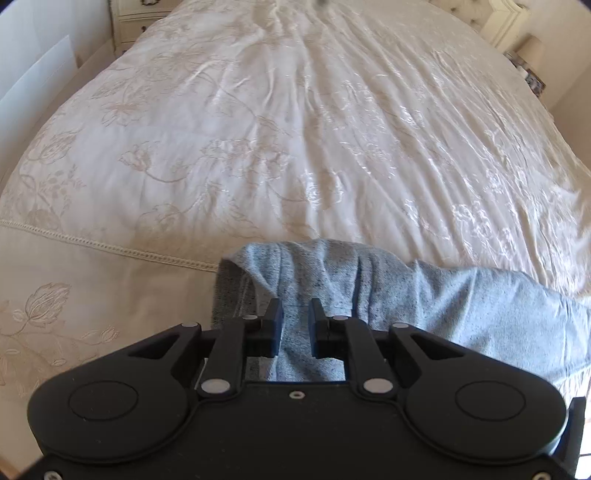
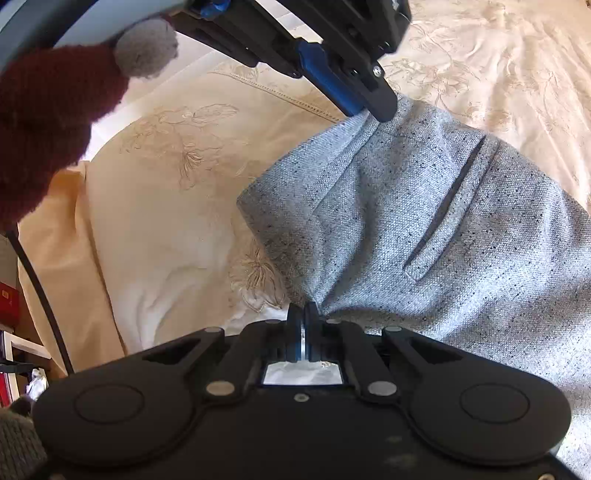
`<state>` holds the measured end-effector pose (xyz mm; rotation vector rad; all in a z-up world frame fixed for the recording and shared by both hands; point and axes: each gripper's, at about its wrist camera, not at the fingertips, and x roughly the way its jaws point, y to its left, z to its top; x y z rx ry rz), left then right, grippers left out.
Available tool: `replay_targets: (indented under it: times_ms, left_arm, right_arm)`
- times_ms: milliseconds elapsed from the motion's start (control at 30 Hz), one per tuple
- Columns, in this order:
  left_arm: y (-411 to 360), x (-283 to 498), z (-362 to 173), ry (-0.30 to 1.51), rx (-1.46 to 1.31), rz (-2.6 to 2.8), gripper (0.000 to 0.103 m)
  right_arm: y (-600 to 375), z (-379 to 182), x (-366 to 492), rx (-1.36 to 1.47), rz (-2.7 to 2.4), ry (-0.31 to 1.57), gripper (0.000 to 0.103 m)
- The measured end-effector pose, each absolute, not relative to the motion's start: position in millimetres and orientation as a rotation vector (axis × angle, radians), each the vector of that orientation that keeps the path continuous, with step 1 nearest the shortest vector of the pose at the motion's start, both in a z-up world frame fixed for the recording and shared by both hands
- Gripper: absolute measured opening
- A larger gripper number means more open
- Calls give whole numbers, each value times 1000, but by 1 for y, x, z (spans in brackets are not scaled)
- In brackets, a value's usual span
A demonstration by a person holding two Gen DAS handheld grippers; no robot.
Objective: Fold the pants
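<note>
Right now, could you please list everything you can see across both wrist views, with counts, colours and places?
Speckled light grey woven pants: one, grey with dark flecks, bunched at the near edge of the bed, a slit pocket showing.
Cream embroidered floral bedspread: one, cream, covering the bed under the pants.
Cream drawer chest: one, cream, beyond the bed's far left corner.
Table lamp with a beige shade: one, beige, far right beside the bed.
Dark red knitted sleeve: one, dark red, upper left of the right wrist view.
Left tongs: one, black with blue pads, jaws apart over the pants' upper edge, fabric between them.
Right tongs: one, black, shut on a pinch of the pants' near edge.
</note>
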<state>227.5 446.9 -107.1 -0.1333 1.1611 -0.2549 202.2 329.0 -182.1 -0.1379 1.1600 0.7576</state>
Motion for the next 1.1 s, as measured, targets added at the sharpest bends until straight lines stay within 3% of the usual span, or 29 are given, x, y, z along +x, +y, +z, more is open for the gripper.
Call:
replay_targets:
  times_ms: [33,67,133,267,533,733,1100]
  left_arm:
    - [444,229,-112,1170,-131,-279,25]
    - [442,231,-120,1198,-114,-273,33]
    - [439,235,-147,1288,-11,-166,31]
    - [457,239,-178,1364,72,-30,33]
    - [463,229,-137,1264,10,93,26]
    - [402,207,-123,1260,-24,-41,27]
    - [294,171,-146,1419,-17,-134,27]
  right_arm:
    - [328,-179,202,-137,755,1154,4]
    - [328,-179,200,-133,751,1144,4]
    - [321,-175,196,-109,740,1129,11]
    - [289,-156,184,-56,661,1092,12]
    - [161,-143,158,16,226,1059,16]
    - [95,-154,149,-75,201,1085,22]
    - [75,-186,124,-380,432,1091,29]
